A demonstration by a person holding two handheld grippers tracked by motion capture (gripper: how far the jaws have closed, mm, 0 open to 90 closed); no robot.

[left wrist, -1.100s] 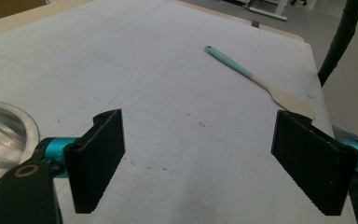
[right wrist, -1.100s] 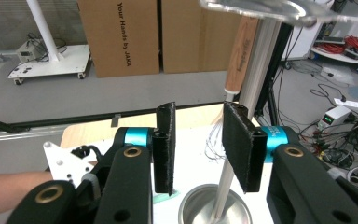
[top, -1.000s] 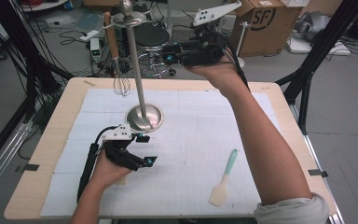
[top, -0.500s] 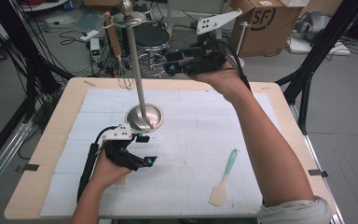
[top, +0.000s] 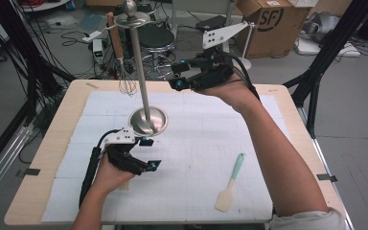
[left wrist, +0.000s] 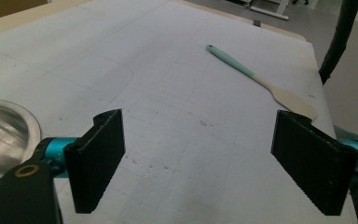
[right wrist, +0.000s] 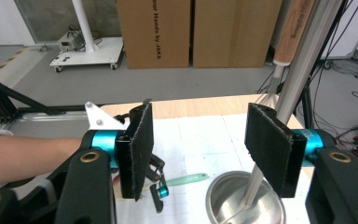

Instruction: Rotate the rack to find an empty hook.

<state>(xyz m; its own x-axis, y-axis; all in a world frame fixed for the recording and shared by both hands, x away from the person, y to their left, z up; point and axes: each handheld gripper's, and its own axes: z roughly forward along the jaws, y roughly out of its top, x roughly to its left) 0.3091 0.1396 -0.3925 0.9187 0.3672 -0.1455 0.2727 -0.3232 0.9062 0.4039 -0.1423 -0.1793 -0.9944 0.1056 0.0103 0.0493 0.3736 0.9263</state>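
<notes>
A metal stand rises from a round base (top: 157, 125) by a thin pole (top: 140, 67) to a small top disc (top: 131, 18). From the disc hangs a whisk with a wooden handle (top: 116, 40). My right gripper (top: 176, 75) is held in the air right of the pole, open, its jaws having just been opening with nothing between them. In the right gripper view the gripper (right wrist: 198, 140) faces the pole (right wrist: 303, 60) and whisk handle (right wrist: 293, 28). My left gripper (top: 151, 153) rests open on the mat beside the base. A teal-handled spatula (top: 230, 184) lies at the front right.
A white gridded mat (top: 196, 124) covers the wooden table (top: 38, 177). The left gripper view shows the spatula (left wrist: 261, 79) ahead and the base rim (left wrist: 4, 135) at left. Cardboard boxes (top: 263, 21), a stool and cables stand beyond the far edge.
My right gripper has come down a little beside the pole and its jaws stand wider apart. The left hand and gripper have kept still.
</notes>
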